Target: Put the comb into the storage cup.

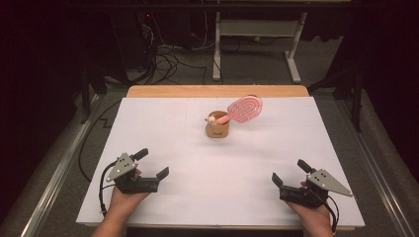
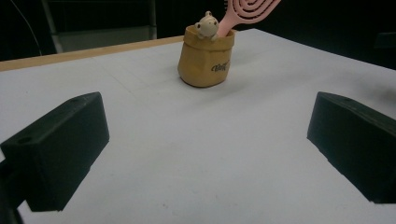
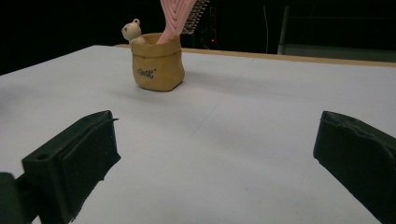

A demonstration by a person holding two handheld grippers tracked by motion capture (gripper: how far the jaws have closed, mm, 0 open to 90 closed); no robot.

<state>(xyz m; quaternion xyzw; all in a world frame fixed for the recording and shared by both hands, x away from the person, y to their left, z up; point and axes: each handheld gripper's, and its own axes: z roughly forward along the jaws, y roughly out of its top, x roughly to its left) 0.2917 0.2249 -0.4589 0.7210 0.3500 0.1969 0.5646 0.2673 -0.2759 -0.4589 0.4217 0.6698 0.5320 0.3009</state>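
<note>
One tan pot (image 1: pixel 217 130) holds a pink brush (image 1: pixel 244 109) and bear figure (image 1: pixel 212 119).

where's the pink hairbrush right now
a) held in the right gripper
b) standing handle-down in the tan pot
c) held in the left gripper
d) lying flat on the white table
b: the pink hairbrush stands with its handle down inside the tan pot and its head leaning out above the rim, while the left gripper and right gripper both sit open and apart from it near the table's front edge.
</note>
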